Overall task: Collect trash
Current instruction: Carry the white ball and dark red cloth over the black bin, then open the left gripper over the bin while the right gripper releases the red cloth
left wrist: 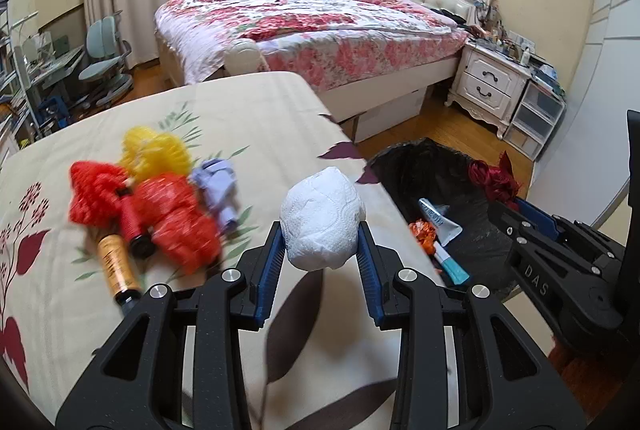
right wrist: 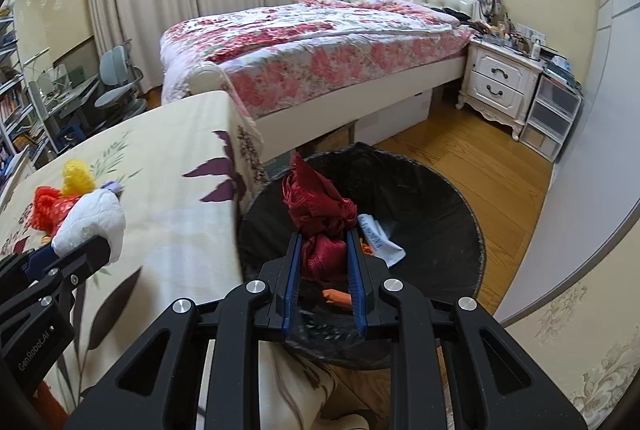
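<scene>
— What's blurred?
— The red and yellow netting [left wrist: 152, 198] on the table [left wrist: 248, 110]. Left tongs [left wrist: 322, 242] pinch a white paper wad [left wrist: 320, 222] above the table's edge.
— And the right?
— Right tongs [right wrist: 323, 250] clamp a dark red cloth bundle [right wrist: 316, 214] over the black bin [right wrist: 440, 214]; a tube [left wrist: 438, 222] lies inside.

My left wrist view looks steeply down along its fingers over the table [left wrist: 248, 102], close in; my right sits just beside it, above the black bin [right wrist: 440, 198]. Both face the bed [left wrist: 320, 26] and share table edge and bin
</scene>
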The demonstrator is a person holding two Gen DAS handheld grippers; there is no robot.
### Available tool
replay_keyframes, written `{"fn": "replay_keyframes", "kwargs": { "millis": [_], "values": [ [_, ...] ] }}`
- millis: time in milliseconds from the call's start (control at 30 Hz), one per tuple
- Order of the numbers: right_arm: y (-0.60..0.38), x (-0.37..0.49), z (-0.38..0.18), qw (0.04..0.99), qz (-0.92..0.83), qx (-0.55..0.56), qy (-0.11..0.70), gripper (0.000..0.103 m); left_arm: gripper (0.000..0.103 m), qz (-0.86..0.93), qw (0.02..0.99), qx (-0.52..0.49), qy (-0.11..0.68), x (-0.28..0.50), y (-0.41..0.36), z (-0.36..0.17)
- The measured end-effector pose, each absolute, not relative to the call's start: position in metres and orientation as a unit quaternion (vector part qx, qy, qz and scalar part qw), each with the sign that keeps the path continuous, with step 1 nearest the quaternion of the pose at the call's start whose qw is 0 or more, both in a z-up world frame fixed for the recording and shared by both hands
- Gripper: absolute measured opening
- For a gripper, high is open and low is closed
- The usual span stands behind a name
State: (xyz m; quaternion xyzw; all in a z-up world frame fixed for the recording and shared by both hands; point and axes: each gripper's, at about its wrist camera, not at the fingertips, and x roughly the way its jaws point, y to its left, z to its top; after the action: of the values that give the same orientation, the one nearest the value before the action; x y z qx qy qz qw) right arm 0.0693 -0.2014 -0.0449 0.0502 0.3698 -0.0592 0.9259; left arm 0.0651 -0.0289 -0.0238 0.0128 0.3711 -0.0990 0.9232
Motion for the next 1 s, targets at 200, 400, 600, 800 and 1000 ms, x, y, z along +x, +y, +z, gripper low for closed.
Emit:
{"fn": "replay_keyframes", "kwargs": {
  "millis": [200, 400, 600, 800, 1000],
  "values": [
    [-0.223, 0.08, -0.052, 0.923, -0.082, 0.063, 0.372, 0.023, 0.035, -0.108, 0.921, 0.029, 0.373, 0.085, -0.059, -0.03],
    [-0.239, 0.089, -0.057, 0.92, -0.095, 0.071, 0.373, 0.023, 0.035, -0.114, 0.92, 0.047, 0.372, 0.102, -0.085, -0.036],
    [-0.251, 0.096, -0.062, 0.918, -0.103, 0.081, 0.374, 0.023, 0.035, -0.118, 0.915, 0.061, 0.381, 0.114, -0.104, -0.047],
    [-0.261, 0.101, -0.066, 0.917, -0.107, 0.09, 0.375, 0.023, 0.035, -0.12, 0.912, 0.076, 0.386, 0.123, -0.119, -0.053],
    [-0.266, 0.101, -0.065, 0.917, -0.111, 0.094, 0.372, 0.023, 0.038, -0.122, 0.909, 0.079, 0.391, 0.128, -0.126, -0.055]
  ]
}}
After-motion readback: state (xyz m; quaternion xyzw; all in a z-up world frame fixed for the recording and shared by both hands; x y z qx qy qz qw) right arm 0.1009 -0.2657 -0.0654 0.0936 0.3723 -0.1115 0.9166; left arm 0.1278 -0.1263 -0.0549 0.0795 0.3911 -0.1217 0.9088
